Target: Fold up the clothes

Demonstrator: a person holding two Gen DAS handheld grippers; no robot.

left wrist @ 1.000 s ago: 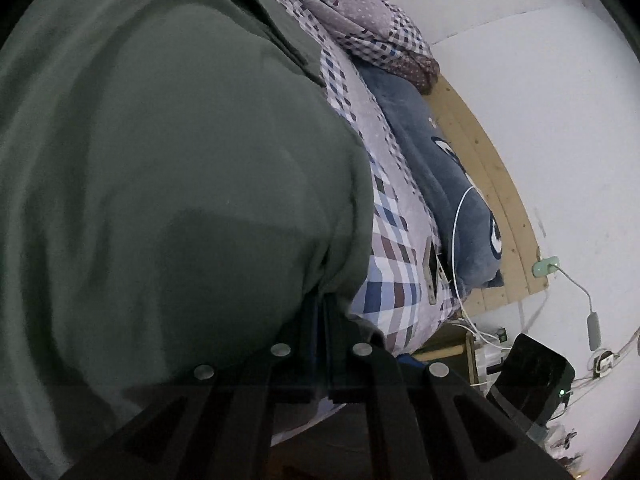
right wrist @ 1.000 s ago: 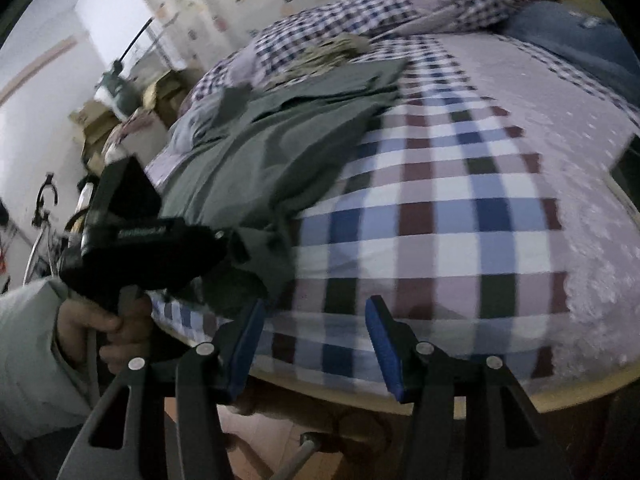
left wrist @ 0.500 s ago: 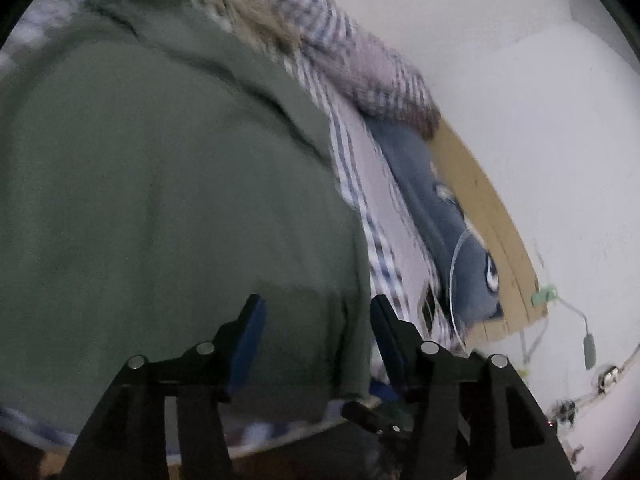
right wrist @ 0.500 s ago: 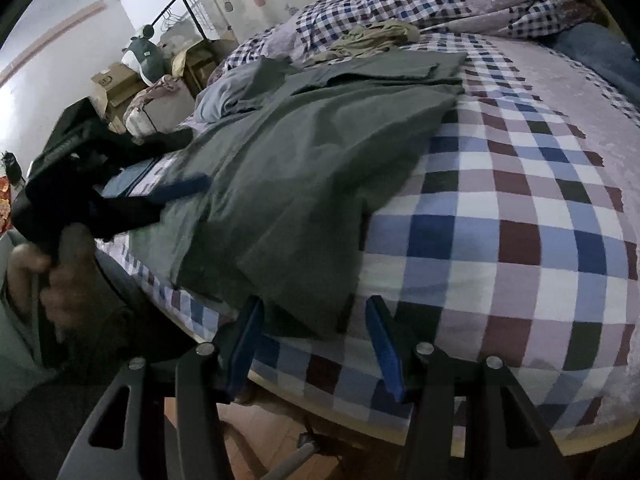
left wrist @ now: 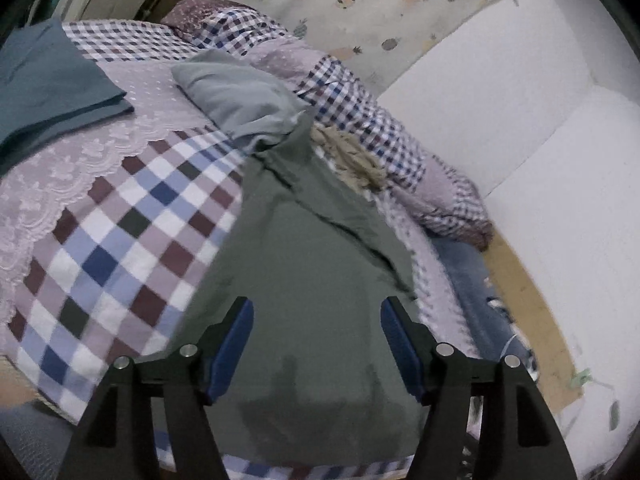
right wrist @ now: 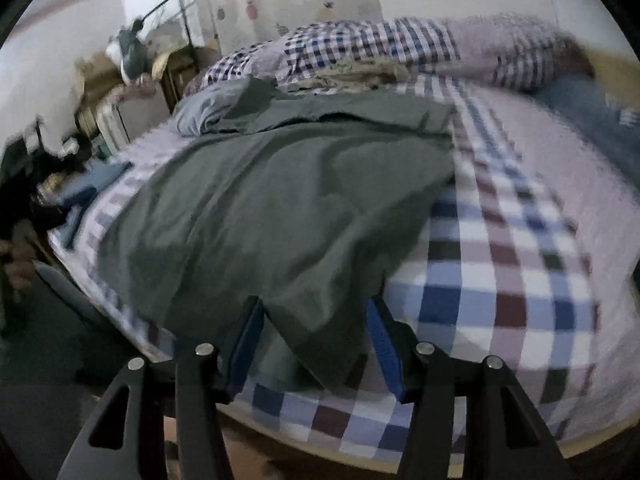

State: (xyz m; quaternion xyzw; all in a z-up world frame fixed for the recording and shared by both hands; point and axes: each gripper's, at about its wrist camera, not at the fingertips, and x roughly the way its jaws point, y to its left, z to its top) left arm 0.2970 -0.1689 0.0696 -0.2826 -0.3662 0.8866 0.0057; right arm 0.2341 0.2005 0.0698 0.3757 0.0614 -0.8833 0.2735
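Note:
A dark green garment (left wrist: 312,280) lies spread on the checked bed cover (left wrist: 120,248), stretching from the near edge toward the pillows. My left gripper (left wrist: 316,340) hovers open above its near part, blue pads wide apart with only cloth below them. In the right wrist view the same green garment (right wrist: 280,208) fills the middle of the bed. My right gripper (right wrist: 316,340) is open, its pads standing either side of the garment's near corner at the bed edge, not closed on it.
A folded teal cloth (left wrist: 44,84) lies at the far left of the bed, a grey garment (left wrist: 236,92) and a beige one (left wrist: 352,156) near the checked pillows (left wrist: 360,116). A blue plush cushion (left wrist: 476,288) lies by the wooden headboard. A clothes rack and boxes (right wrist: 132,80) stand beyond the bed.
My left gripper let go of the green garment, opened and pulled back and up, so more of the bed shows. My right gripper moved left over the garment's near corner, staying open.

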